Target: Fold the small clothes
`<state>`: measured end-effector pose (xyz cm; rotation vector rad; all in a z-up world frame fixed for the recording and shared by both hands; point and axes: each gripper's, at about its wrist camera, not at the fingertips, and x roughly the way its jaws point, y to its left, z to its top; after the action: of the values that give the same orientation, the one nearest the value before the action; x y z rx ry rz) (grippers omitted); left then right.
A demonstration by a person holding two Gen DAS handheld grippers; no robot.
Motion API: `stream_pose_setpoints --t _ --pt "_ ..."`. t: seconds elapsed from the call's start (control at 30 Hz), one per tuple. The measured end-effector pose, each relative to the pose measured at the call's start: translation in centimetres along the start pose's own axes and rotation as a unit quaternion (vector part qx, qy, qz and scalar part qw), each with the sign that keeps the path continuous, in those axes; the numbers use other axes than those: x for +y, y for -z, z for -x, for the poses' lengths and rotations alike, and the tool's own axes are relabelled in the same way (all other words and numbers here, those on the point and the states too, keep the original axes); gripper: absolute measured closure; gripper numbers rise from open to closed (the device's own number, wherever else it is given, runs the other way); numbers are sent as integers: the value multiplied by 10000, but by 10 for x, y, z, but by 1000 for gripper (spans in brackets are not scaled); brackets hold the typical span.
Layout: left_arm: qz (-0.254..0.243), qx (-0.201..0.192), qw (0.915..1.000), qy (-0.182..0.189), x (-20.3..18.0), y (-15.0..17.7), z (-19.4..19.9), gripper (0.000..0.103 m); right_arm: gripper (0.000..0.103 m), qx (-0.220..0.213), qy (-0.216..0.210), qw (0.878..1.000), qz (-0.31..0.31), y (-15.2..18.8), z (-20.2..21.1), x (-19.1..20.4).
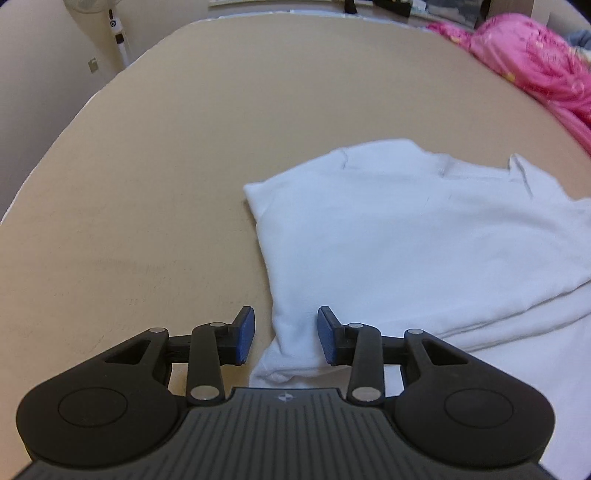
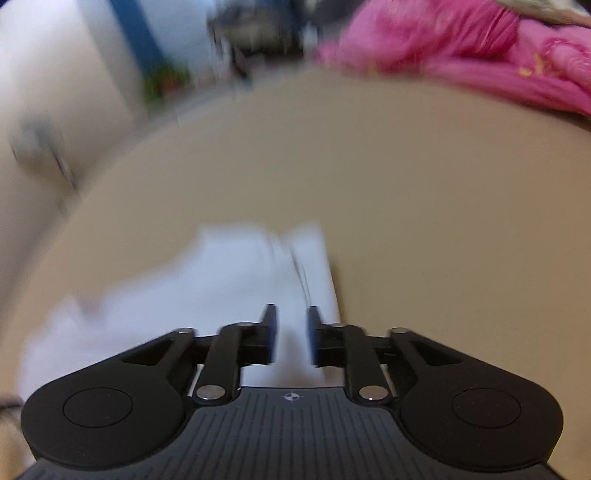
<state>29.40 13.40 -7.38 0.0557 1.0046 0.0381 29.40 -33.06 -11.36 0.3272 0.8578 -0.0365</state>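
Observation:
A white garment (image 1: 406,240) lies partly folded on the beige surface (image 1: 166,166), filling the right half of the left wrist view. My left gripper (image 1: 287,334) hangs over the garment's near left corner. Its blue pads (image 1: 246,334) stand apart, with the corner between them and a gap on each side. In the blurred right wrist view, the white garment (image 2: 221,280) lies low and left of centre. My right gripper (image 2: 292,334) is over its right edge, open by a narrow gap, with white cloth showing through the gap but not pinched.
A crumpled pink blanket (image 1: 535,62) lies at the far right of the surface, the same pink blanket (image 2: 461,44) at the top right of the right wrist view. A standing fan (image 1: 114,22) is beyond the far left edge. Bare beige surface (image 2: 424,203) stretches ahead.

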Motion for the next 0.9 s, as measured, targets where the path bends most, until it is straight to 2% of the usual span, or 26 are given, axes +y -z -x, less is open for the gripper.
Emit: stream_pose_setpoints --t 0.27,0.33,0.37,0.5,0.57,0.67,0.7,0.73,0.83,0.87,0.9 --pt "-28 -8 10000 -40 -1 2 4 60 80 -111 129 9996 236 3 10 9" --pt "-41 -12 10000 -46 -2 1 2 60 89 -173 154 9993 293 4 14 11" --pt "-44 -12 10000 -45 -4 0 -2 60 100 -221 170 9991 313 -2 11 10" --pt "-53 -17 10000 -33 -5 0 -3 60 101 -669 157 9976 28 -5 21 7" --pt "-63 -19 10000 -33 -5 1 -3 60 101 -830 180 9963 99 -9 28 11" --pt "-69 -9 10000 -29 -5 1 -3 59 101 -283 519 9976 364 -3 10 13" --pt "-53 7 10000 -19 -4 1 -2 59 102 -242 796 9960 335 -1 8 11" --pt "-24 12 10000 8 -3 0 -1 59 102 -408 963 9939 348 0 12 11" --pt "124 -104 9997 185 1 -2 8 59 100 -1229 592 9894 507 -3 37 21" --pt "162 -136 9995 247 2 -2 9 59 100 -1292 431 9887 626 -3 38 26" --pt "190 -121 9994 280 3 -1 7 59 100 -1115 298 9905 754 -1 33 30"
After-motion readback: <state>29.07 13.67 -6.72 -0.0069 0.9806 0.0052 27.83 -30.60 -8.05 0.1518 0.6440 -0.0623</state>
